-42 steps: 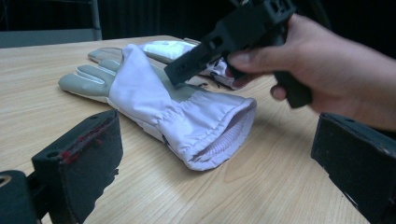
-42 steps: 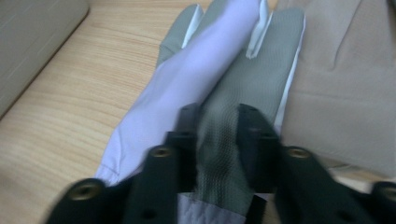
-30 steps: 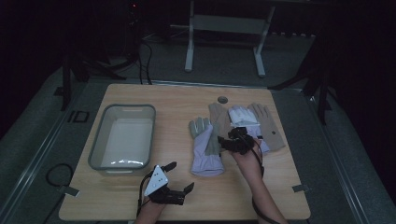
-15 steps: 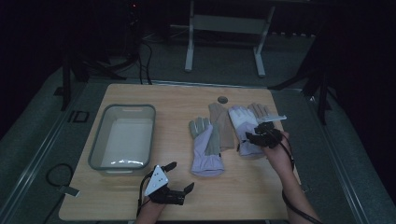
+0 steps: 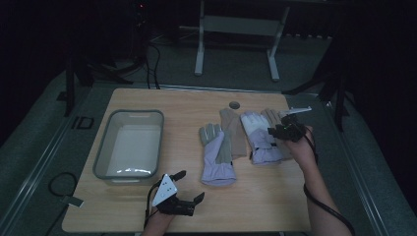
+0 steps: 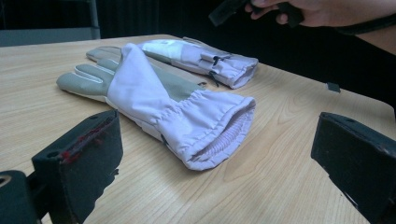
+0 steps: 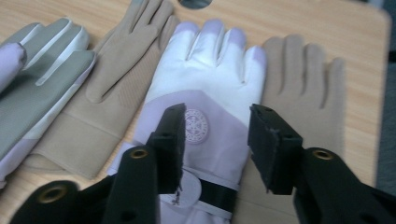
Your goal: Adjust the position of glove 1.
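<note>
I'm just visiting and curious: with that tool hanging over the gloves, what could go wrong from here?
1. The lavender-and-white glove lies partly on a tan glove. The open right tool above it might pinch both layers and lift the wrong one too.
2. The glove fabric looks limp, so a shallow grip may slip off.
3. The other lavender glove and the second tan glove also overlap, so dragging could disturb them.

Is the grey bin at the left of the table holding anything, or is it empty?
Empty. In the high view the grey bin shows a bare pale bottom, and all the gloves lie outside it on the table.
</note>
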